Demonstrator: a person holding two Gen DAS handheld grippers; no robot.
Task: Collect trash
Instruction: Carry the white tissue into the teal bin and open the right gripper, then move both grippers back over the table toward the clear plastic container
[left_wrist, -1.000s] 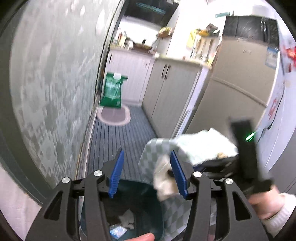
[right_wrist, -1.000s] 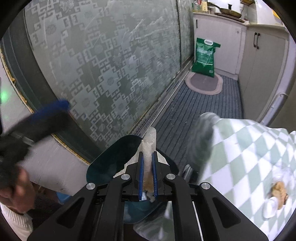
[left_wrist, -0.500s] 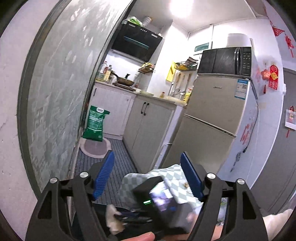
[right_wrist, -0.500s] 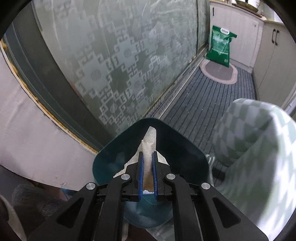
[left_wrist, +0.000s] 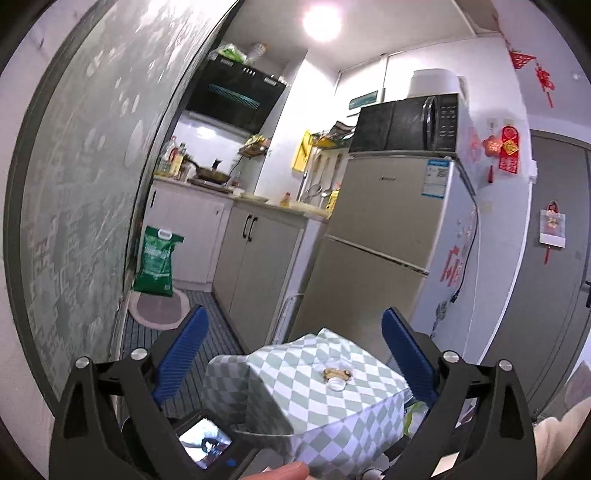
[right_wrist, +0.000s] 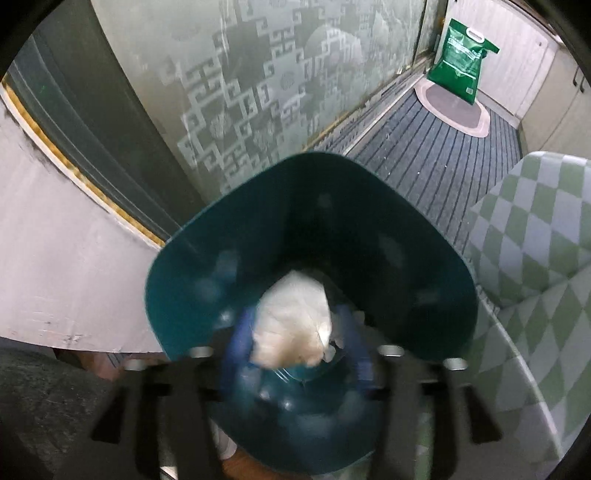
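Note:
In the right wrist view a dark teal trash bin (right_wrist: 310, 206) stands open below me. A crumpled white tissue (right_wrist: 293, 319) hangs in its mouth between the blurred blue fingers (right_wrist: 236, 339) of my right gripper (right_wrist: 295, 347), which now stand apart and open. In the left wrist view my left gripper (left_wrist: 295, 354) is open and empty, raised above the table with the green-and-white checked cloth (left_wrist: 295, 398). A small scrap with a cap (left_wrist: 336, 376) lies on that cloth. The back of the right gripper with its lit screen (left_wrist: 205, 446) shows below.
A frosted patterned glass door (right_wrist: 258, 92) is just behind the bin. The checked table's edge (right_wrist: 535, 277) is at the bin's right. Striped floor mat (right_wrist: 424, 155), green sack (right_wrist: 461, 59), cabinets (left_wrist: 258, 266) and a fridge (left_wrist: 380, 251) lie farther off.
My right gripper moved over the bin and opened, letting go of the tissue, which is dropping in. My left gripper tilted up, away from the bin, and opened wider.

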